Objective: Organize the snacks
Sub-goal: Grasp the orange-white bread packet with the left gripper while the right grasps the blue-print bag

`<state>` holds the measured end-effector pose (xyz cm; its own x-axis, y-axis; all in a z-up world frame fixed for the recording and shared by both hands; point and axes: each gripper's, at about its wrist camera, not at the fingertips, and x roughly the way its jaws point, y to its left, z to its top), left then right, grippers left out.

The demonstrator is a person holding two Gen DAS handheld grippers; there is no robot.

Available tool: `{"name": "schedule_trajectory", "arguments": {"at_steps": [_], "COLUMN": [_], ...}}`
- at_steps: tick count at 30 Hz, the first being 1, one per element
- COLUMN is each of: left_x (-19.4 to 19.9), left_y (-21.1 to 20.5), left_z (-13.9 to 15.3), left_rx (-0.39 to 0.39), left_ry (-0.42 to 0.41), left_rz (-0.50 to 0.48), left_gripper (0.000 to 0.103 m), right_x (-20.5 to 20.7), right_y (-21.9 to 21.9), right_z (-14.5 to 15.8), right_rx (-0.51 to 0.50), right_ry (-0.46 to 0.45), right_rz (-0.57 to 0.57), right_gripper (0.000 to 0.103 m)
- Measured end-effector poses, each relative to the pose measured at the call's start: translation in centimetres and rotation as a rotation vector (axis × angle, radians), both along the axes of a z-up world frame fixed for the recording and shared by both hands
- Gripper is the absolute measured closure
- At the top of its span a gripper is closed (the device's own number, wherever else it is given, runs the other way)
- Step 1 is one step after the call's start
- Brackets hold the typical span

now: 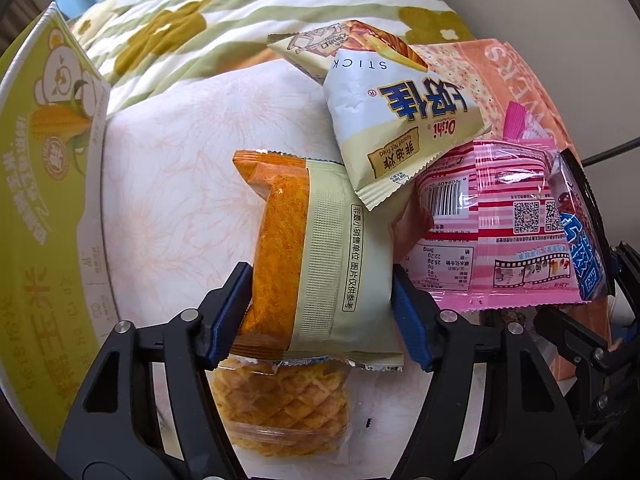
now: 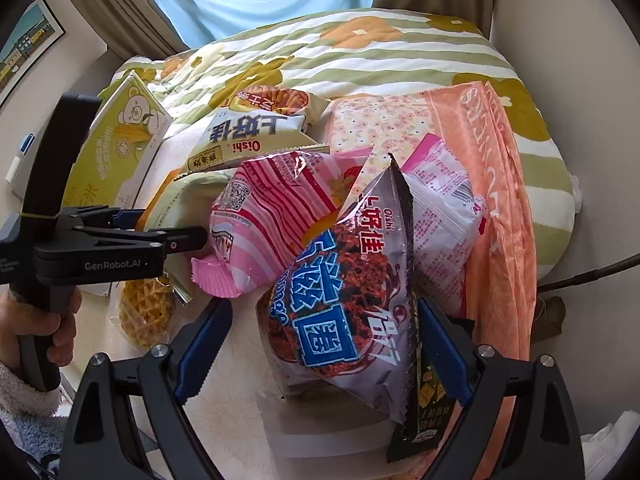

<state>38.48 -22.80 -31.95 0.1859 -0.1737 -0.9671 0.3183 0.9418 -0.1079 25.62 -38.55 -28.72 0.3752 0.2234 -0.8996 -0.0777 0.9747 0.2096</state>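
Note:
My left gripper point(image 1: 320, 270) is shut on an orange and pale green snack packet point(image 1: 320, 264), one blue pad against each long side. In the right wrist view this gripper point(image 2: 168, 226) shows side-on at the left, held by a hand point(image 2: 60, 320). A clear waffle packet point(image 1: 280, 408) lies under the held packet. My right gripper point(image 2: 324, 304) stands open astride a silver and purple Oishi bag point(image 2: 352, 300). There is a gap at its left pad. A white Oishi stick bag point(image 1: 400, 120) and a pink striped packet point(image 1: 500, 224) lie in the pile.
A yellow-green carton with a bear print point(image 1: 44, 184) stands at the left. A peach flower-print bag point(image 2: 500, 200) lies along the right. A dark green packet point(image 2: 424, 412) pokes out under the silver bag. A striped floral quilt point(image 2: 360, 52) lies behind the pile.

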Motion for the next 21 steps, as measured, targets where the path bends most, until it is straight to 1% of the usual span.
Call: {"name": "schedule_trajectory", "arguments": {"at_steps": [4,5,7,9,10,15,17,21], "left_x": [-0.1,-0.1,-0.2,-0.3,-0.4,-0.5,-0.7,-1.1], "left_y": [0.3,0.3,0.4,0.6,0.7,1.1,1.2,1.3], "left_z": [0.1,0.2,0.3,0.5,0.6,1.3,1.7,2.6], "left_rx": [-0.013,-0.013,-0.014,-0.014,-0.013,-0.006,-0.004,0.013], "left_ry": [0.003,0.002,-0.001,-0.006,-0.008,-0.022,-0.030,-0.051], "left_rz": [0.005,0.006,0.008,0.013,0.014,0.023,0.026,0.037], "left_gripper": [0.041,0.041,0.042,0.042,0.042,0.042,0.042,0.042], "right_x": [0.1,0.1,0.0,0.0,0.0,-0.4,-0.5,-1.2], "right_y": [0.2,0.2,0.4,0.5,0.6,0.7,0.7,0.8], "right_z": [-0.2,-0.2,-0.3,-0.4,-0.4,-0.2,-0.1,0.5], "right_rx": [-0.012,-0.018,-0.029,-0.038,-0.042,-0.054,-0.058,-0.061], "right_ry": [-0.003,-0.003,-0.002,0.001,-0.001,-0.009,-0.010,-0.020], "right_rz": [0.004,0.006,0.010,0.017,0.020,0.032,0.030,0.023], "right_gripper": [0.013,0.015,0.019,0.028,0.028,0.042,0.044,0.045]}}
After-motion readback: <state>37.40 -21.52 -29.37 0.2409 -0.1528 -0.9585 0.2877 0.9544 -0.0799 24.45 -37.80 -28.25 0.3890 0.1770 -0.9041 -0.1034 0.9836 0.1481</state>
